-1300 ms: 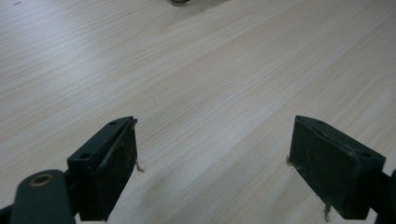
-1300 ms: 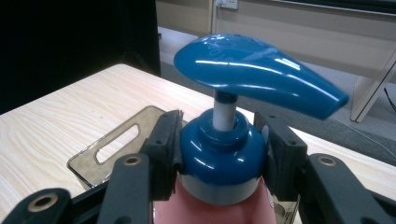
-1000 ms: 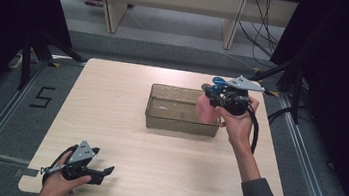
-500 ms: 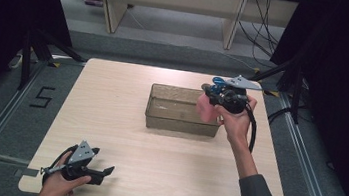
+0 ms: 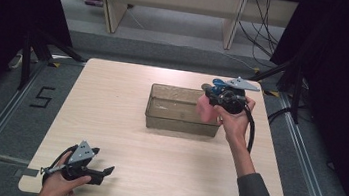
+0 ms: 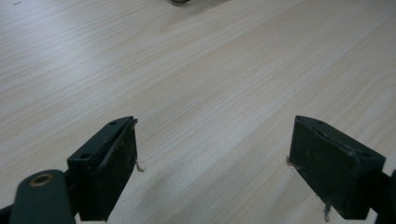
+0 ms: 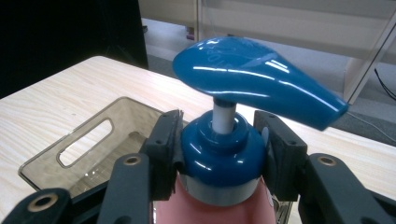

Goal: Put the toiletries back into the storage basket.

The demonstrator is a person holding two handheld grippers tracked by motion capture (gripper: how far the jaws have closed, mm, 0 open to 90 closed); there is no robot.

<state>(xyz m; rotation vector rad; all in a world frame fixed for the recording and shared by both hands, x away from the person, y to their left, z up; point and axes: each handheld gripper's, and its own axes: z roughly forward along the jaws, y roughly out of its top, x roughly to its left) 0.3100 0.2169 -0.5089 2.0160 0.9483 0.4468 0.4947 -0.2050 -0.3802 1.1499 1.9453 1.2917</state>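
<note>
Clamping on blue collar of one pink pump bottle (image 7: 219,154), right gripper (image 5: 223,98) held over 3 o'clock end of one clear bin (image 5: 181,110); bin contents not discernible. Left gripper (image 5: 95,173) at table's (image 5: 111,100) 7 o'clock, jaws wide, nothing held.

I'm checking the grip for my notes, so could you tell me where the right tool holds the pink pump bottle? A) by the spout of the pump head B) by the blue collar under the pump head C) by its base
B: the right tool is closed on the blue collar of the pump bottle, just below the pump head.
</note>
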